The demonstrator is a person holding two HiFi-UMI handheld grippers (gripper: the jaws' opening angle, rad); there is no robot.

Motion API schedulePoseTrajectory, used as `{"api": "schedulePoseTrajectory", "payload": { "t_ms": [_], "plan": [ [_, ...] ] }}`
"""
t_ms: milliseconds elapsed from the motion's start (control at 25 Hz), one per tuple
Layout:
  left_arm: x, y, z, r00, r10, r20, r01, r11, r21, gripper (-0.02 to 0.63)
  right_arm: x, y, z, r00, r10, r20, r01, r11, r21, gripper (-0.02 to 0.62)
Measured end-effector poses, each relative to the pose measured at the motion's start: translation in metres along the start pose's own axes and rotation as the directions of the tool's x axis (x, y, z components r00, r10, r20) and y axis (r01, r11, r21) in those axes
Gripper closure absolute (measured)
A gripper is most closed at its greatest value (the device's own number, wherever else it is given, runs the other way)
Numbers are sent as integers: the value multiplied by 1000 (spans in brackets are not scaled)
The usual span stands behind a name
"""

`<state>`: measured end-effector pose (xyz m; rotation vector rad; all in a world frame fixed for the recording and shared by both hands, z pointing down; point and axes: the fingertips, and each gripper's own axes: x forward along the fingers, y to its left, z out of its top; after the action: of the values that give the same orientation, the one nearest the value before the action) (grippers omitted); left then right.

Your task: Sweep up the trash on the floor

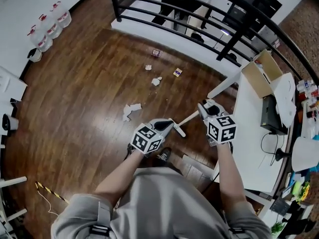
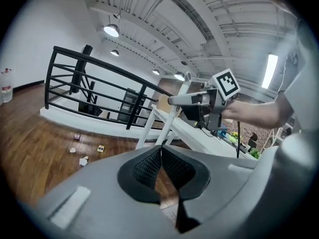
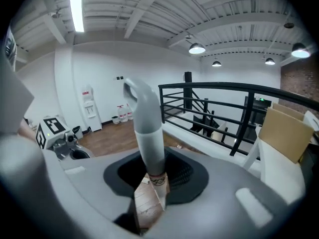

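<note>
Scraps of paper trash lie on the wooden floor: a crumpled white piece (image 1: 130, 109), smaller bits (image 1: 156, 80) and small wrappers (image 1: 177, 72), also seen far left in the left gripper view (image 2: 83, 160). My right gripper (image 1: 202, 106) (image 3: 152, 176) is shut on a grey tool handle (image 3: 147, 133), which runs up between its pads and ends in a hooked tip; the tool's lower end is hidden. My left gripper (image 1: 169, 125) (image 2: 160, 151) is shut with nothing between its pads. It sits just left of the handle (image 1: 188, 117).
A white table (image 1: 249, 118) with a cardboard box (image 1: 264, 73) stands close on the right. A black railing (image 1: 199, 14) borders the floor beyond the trash. Water bottles (image 1: 50, 26) line the far left wall. My shoe (image 1: 163, 156) is below the grippers.
</note>
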<state>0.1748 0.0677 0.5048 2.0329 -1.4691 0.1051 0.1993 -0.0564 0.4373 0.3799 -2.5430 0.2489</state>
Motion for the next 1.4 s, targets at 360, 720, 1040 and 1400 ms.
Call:
{"api": "schedulePoseTrajectory", "payload": {
  "t_ms": [360,720,1040,1400],
  "plan": [
    [-30,30,-26,998,56,-27,-56,998,5,497,11,120,69,973,224,49,-222,974,-36,508],
    [-94,124,-46,948,318,-5,-318,948,-7,399,49,250,124,881,467,71,-458,881,-117,508],
    [-179,208,-78,889,457,-2,-454,884,-110,455,97,345,142,810,585,43,-573,805,-155,508],
    [-183,284,-150,880,473,-51,-476,873,-104,462,184,364,91,812,584,-1,-582,809,-79,508]
  ]
}}
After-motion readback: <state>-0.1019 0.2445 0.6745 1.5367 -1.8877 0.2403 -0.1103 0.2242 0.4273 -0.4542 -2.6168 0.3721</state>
